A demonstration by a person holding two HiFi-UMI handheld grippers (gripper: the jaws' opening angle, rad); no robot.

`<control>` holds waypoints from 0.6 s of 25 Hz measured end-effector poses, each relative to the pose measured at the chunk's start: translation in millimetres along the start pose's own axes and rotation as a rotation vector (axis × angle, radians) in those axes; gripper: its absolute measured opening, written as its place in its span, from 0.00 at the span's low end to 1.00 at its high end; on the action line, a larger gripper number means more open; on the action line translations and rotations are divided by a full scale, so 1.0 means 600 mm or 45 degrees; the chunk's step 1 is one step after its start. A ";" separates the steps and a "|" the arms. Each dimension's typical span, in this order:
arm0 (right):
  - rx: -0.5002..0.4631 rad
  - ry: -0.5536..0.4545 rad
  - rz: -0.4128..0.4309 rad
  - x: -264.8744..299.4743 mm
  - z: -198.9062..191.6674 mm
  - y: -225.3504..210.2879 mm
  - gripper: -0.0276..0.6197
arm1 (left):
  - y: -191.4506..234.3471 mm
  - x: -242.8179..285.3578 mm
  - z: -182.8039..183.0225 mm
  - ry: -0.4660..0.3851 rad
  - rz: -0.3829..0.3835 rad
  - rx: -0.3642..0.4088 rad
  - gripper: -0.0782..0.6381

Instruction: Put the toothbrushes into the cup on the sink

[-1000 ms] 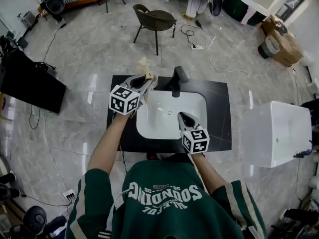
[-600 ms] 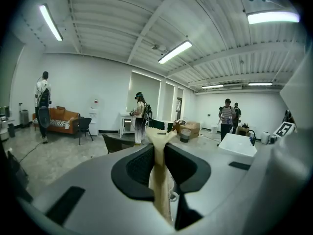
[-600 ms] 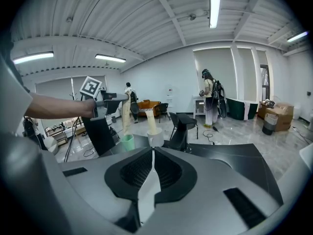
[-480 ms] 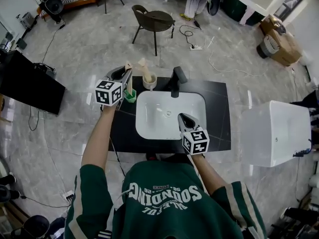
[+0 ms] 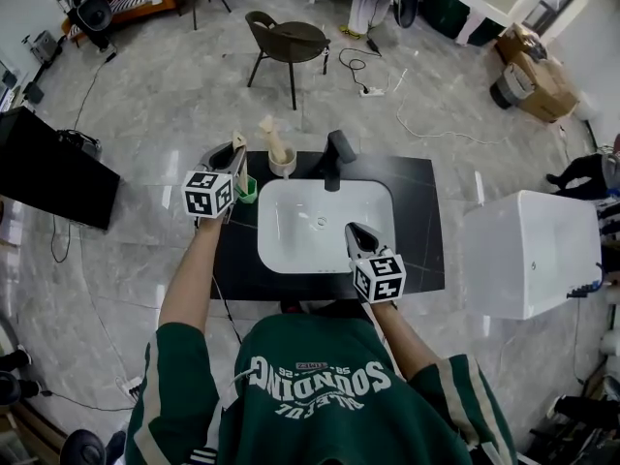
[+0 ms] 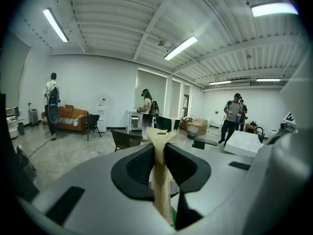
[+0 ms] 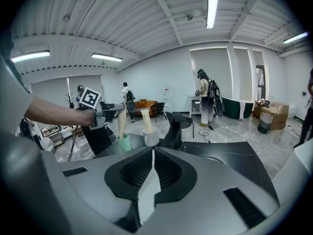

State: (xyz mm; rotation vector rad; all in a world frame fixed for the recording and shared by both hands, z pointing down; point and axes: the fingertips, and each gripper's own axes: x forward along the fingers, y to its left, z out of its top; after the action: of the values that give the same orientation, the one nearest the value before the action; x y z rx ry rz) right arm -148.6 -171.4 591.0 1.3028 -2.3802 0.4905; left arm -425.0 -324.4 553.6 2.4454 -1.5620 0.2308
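My left gripper point(image 5: 235, 150) is shut on a cream toothbrush point(image 6: 159, 175) and holds it upright over a small green cup point(image 5: 248, 191) at the counter's back left. In the right gripper view the brush's lower end point(image 7: 121, 124) dips into the green cup point(image 7: 124, 143). A white cup point(image 5: 283, 166) just right of it holds another cream toothbrush point(image 5: 271, 138); the white cup point(image 7: 150, 138) also shows in the right gripper view. My right gripper point(image 5: 355, 230) is shut with nothing in it, over the front right rim of the white sink point(image 5: 320, 245).
A black faucet point(image 5: 335, 154) stands behind the basin on the black counter point(image 5: 422, 221). A white box-like fixture point(image 5: 531, 255) is to the right, a dark panel point(image 5: 48, 168) to the left, a chair point(image 5: 288, 39) beyond. People stand in the room's background.
My left gripper has carried the toothbrush leftward from beside the white cup to over the green cup. The right gripper has stayed put.
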 end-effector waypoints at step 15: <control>0.015 0.024 0.006 -0.003 -0.015 0.005 0.11 | -0.005 -0.012 -0.098 0.168 0.027 -0.016 0.22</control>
State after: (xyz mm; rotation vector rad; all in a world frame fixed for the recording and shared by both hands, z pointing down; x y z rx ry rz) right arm -148.8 -163.9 597.6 1.2920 -2.3693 0.5162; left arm -425.5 -300.6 608.1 2.3529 -1.5297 0.3767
